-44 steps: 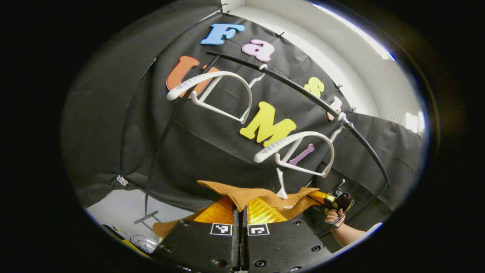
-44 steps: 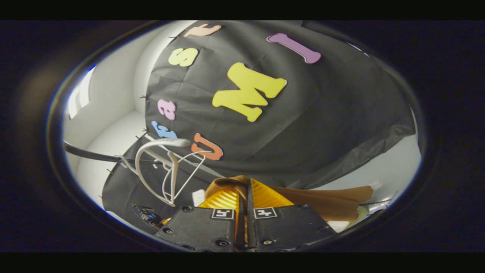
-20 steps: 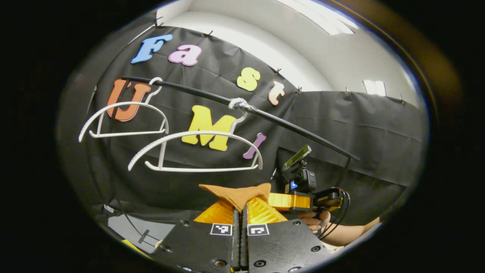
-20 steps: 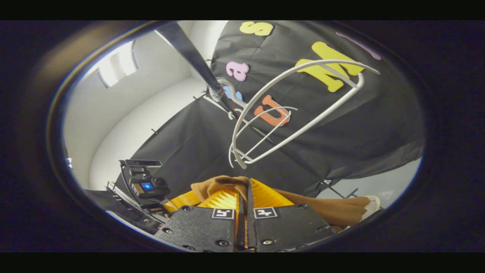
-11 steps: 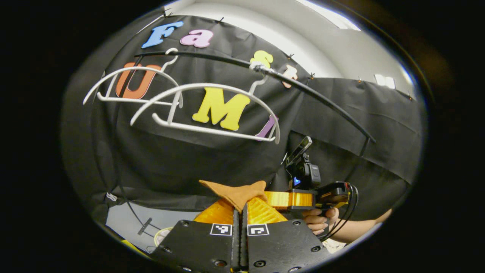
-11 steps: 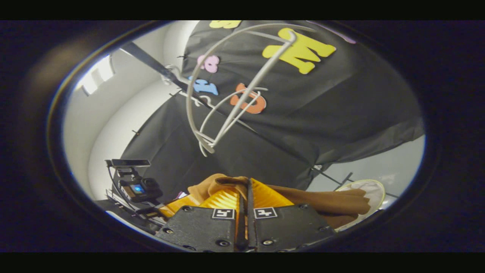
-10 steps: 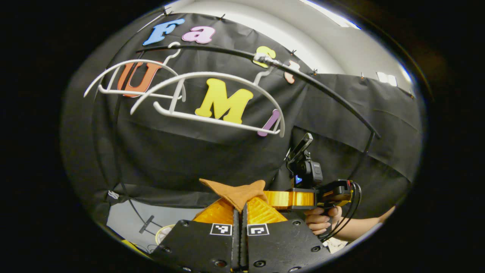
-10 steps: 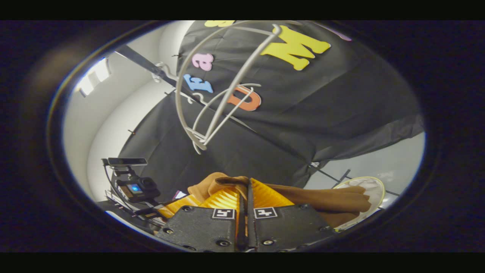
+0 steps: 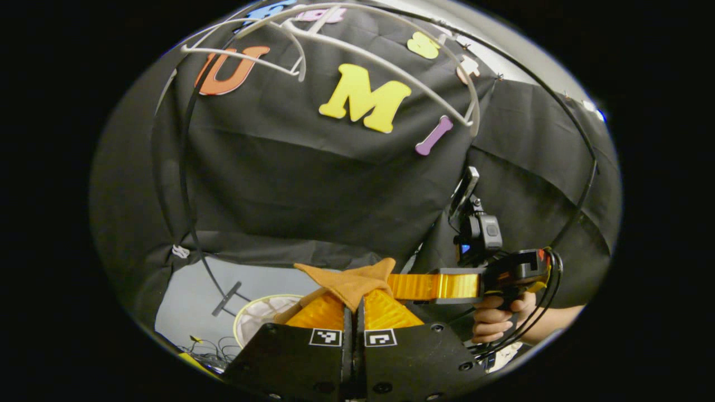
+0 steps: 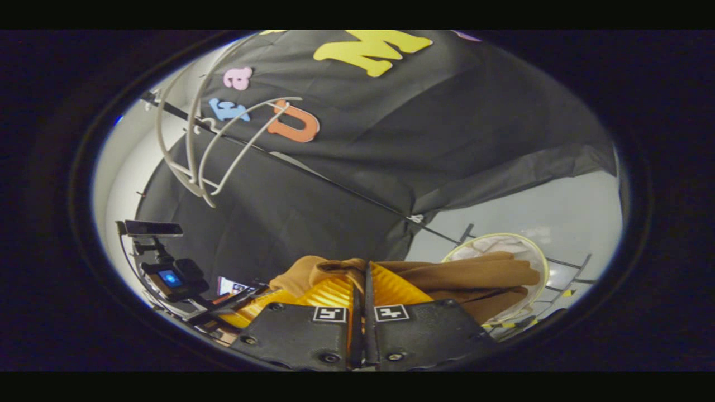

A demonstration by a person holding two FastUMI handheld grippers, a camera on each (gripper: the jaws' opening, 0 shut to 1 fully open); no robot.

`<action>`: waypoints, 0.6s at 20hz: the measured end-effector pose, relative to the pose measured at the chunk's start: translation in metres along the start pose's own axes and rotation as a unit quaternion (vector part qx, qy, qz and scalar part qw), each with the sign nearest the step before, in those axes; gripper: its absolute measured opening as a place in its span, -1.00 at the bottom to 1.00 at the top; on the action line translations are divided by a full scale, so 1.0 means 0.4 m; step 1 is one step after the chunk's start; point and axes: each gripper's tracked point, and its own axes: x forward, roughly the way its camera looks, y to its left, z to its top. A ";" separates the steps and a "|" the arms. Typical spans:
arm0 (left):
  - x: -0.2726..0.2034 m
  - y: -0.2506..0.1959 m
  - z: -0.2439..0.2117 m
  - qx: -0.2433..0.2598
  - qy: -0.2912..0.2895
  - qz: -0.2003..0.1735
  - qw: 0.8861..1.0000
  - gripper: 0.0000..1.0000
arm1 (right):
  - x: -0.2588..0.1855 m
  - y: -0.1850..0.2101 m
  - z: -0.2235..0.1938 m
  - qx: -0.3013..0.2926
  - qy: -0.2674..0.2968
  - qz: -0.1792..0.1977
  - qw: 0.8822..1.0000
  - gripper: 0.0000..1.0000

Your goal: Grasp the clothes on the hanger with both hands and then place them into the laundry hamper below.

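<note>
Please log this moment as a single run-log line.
phase: carry to hamper | left gripper: shut on brown garment | right gripper: shut on brown garment | hangers: bare | hamper: below

There are 2 white hangers: in the left gripper view, 1 larger hanger (image 9: 391, 61) and 1 smaller hanger (image 9: 246, 56) behind it, both on 1 black rail (image 9: 558, 111). 1 brown garment (image 10: 463, 279) is in the air. 1 round hamper (image 10: 533, 251) sits on the floor. 2 grippers appear, the left gripper (image 9: 353, 304) and the right gripper (image 10: 362, 293), and 1 hand (image 9: 494, 318) is visible.
</note>
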 end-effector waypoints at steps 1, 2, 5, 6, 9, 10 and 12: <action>0.016 0.001 -0.020 -0.002 0.012 0.004 1.000 -0.99 | 0.013 -0.022 -0.006 0.006 0.005 -0.009 1.000 -0.95; 0.026 0.001 -0.038 -0.004 0.020 0.008 1.000 -0.98 | 0.028 -0.045 -0.014 0.012 0.010 -0.021 1.000 -0.95; 0.065 0.020 -0.085 -0.011 0.047 0.020 0.999 -0.98 | 0.067 -0.107 -0.042 0.025 0.023 -0.053 0.998 -0.89; 0.080 0.022 -0.104 -0.017 0.055 0.025 0.998 -0.98 | 0.075 -0.130 -0.051 0.026 0.028 -0.064 0.997 -0.95; 0.111 0.046 -0.167 -0.026 0.083 0.039 0.995 -0.98 | 0.090 -0.192 -0.081 0.030 0.037 -0.100 0.994 -0.89; 0.111 0.056 -0.188 -0.027 0.093 0.047 0.994 -0.98 | 0.090 -0.210 -0.084 0.030 0.041 -0.114 0.992 -0.95; 0.123 0.070 -0.233 -0.037 0.116 0.052 0.991 -0.97 | 0.095 -0.278 -0.088 0.031 0.044 -0.157 0.986 -0.89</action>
